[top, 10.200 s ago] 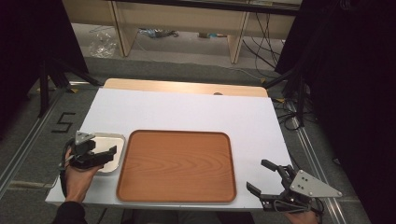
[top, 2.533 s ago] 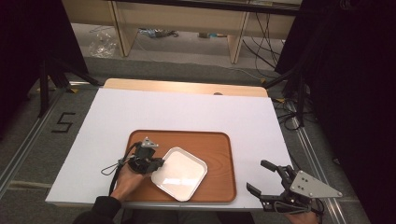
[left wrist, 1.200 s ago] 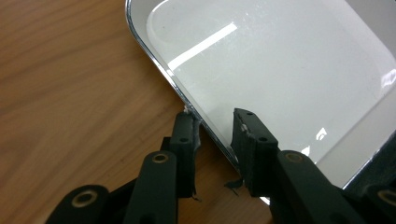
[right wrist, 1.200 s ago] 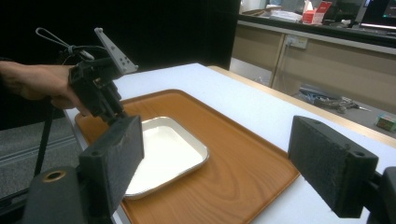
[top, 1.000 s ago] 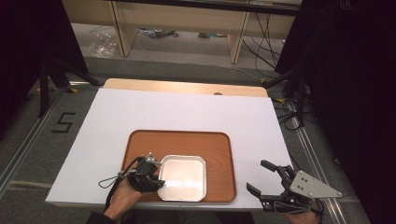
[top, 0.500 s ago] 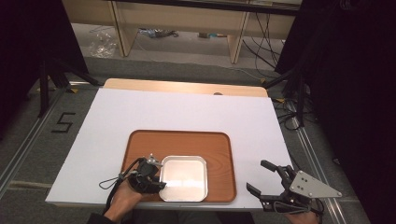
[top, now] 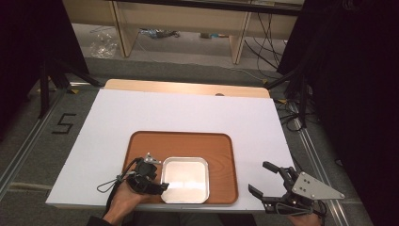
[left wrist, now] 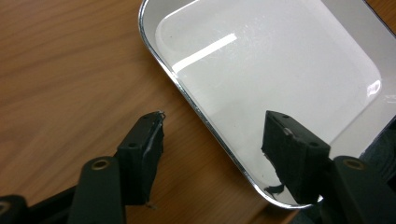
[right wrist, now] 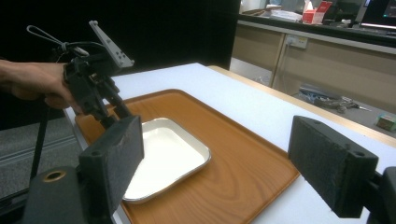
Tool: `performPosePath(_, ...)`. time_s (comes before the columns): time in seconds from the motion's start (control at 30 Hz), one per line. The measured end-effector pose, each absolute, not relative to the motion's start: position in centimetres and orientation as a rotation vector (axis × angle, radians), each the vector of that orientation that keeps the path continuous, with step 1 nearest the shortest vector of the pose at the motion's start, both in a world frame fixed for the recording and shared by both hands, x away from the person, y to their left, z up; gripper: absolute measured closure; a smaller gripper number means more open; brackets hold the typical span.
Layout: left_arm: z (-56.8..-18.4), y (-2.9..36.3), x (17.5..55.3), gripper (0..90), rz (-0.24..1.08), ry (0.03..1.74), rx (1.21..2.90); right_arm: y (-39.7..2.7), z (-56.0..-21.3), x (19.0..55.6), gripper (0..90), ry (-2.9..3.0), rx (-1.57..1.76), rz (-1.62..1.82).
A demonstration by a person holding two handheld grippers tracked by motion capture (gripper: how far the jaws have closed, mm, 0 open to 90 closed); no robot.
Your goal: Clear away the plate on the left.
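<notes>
Left gripper (left wrist: 210,135): we note its jaws have just been opening and now straddle the white dish's (top: 185,179) rim, pads clear of it. Right gripper (top: 277,186): jaws wide, nothing between them, at the table's (top: 188,110) near right corner. We record the dish flat on the wooden tray (top: 188,143), near its front edge.

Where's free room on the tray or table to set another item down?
On the wooden tray, the far half behind the white dish and the strip to its right are bare. The white table beyond the tray lies bare too. Crowded: the tray's near-left corner, where the left tool straddles the dish rim, jaws just opened. The right tool takes the near-right table corner.
</notes>
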State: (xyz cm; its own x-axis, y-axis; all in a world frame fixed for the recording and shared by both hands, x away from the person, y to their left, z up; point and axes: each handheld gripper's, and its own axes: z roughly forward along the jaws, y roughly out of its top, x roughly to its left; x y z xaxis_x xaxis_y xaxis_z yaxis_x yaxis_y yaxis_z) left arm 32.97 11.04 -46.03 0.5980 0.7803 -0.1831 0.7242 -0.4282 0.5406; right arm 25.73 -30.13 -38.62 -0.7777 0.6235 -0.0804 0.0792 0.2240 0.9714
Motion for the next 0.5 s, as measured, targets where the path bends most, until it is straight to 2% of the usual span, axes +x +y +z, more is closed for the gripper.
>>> performPosePath(0.5,-44.3,12.4,32.7,28.8,0.215,1.192,2.102,-30.1,-38.6,25.7,19.3,2.047,0.651,1.578)
